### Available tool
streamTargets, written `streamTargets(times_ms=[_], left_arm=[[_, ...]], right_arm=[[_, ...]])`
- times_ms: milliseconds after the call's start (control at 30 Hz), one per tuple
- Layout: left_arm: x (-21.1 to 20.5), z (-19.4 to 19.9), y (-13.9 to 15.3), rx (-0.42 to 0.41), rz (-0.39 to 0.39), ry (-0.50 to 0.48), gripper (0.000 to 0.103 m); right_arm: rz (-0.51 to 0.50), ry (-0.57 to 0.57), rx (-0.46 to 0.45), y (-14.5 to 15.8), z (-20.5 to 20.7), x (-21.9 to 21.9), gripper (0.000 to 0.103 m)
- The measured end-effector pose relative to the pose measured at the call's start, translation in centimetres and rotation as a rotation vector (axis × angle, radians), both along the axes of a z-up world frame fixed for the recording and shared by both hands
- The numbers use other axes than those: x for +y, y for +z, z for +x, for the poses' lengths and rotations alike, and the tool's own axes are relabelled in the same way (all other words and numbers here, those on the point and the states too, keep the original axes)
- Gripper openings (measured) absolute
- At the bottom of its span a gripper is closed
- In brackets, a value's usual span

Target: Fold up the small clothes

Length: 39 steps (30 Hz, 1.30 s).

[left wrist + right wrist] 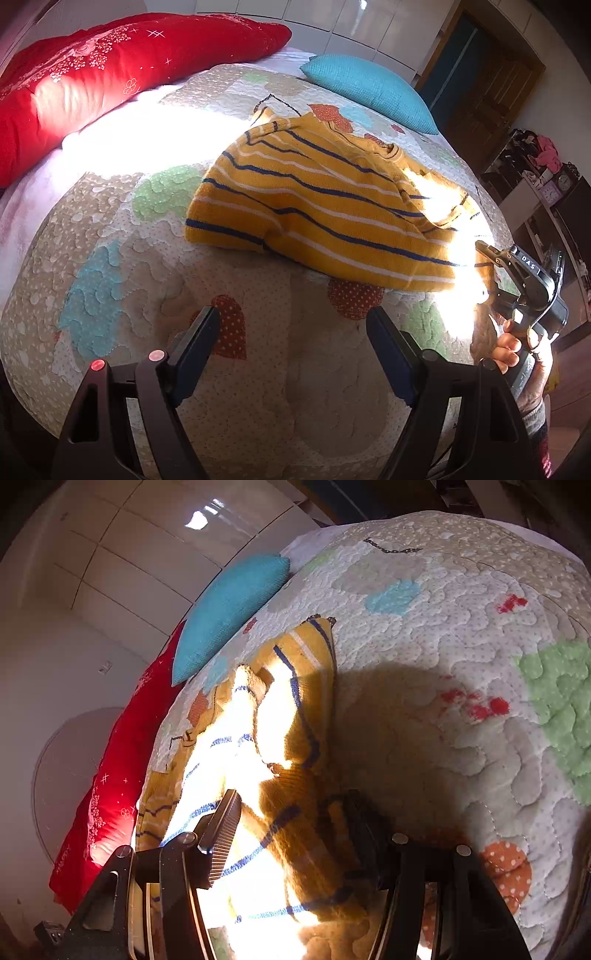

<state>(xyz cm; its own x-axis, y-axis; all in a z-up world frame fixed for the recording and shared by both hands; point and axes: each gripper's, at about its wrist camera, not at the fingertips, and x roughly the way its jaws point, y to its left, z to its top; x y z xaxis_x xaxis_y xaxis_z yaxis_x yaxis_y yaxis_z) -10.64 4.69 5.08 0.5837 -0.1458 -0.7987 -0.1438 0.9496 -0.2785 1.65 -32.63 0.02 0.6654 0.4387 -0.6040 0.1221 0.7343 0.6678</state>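
A small yellow sweater (325, 206) with blue and white stripes lies on the quilted bedspread (147, 258), partly in bright sunlight. My left gripper (293, 332) is open and empty, hovering over the quilt just in front of the sweater's hem. My right gripper (484, 251) is at the sweater's right hem corner in the left wrist view. In the right wrist view the right gripper (291, 812) is open, with the sweater (295, 731) lying between and beyond its fingers (225, 827). One sleeve (310, 653) stretches away from it.
A red pillow (92, 81) and a teal cushion (369, 88) lie at the head of the bed. Shelves with a clock and clutter (546, 177) and a wooden door (491, 88) stand to the right. White wardrobe panels (110, 554) line the wall.
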Motion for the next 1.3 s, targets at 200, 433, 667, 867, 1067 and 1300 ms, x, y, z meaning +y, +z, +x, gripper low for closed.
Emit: streamTargets(times_ms=[200,433,667,867,1067,1300], left_arm=[[1.2,-1.0,0.2,-0.017,-0.038,0.014,0.080],[5.0,-2.6,0.5,-0.064,-0.063,0.071,0.080],[10.5,-5.4,0.2,-0.102,-0.102,0.176,0.080],[14.6,-8.5,-0.5,-0.111,-0.144,0.282,0.081],[17.1,-10.1,-1.7,-0.099,-0.186,0.348,0.081],[18.1,-10.2,-2.4,-0.091,-0.208,0.379,0.081]], right_arm=[[-0.006,0.017,0.032,0.4,2.3,0.4,0.032],[-0.220,0.075,-0.027,6.1,2.6,4.2,0.026],[-0.352,0.214,-0.097,12.0,4.9,14.1,0.025],[-0.401,0.390,-0.101,11.8,6.2,26.1,0.024],[-0.623,0.544,-0.071,6.7,5.6,35.1,0.024],[-0.957,0.659,-0.191,5.1,1.9,40.2,0.041]])
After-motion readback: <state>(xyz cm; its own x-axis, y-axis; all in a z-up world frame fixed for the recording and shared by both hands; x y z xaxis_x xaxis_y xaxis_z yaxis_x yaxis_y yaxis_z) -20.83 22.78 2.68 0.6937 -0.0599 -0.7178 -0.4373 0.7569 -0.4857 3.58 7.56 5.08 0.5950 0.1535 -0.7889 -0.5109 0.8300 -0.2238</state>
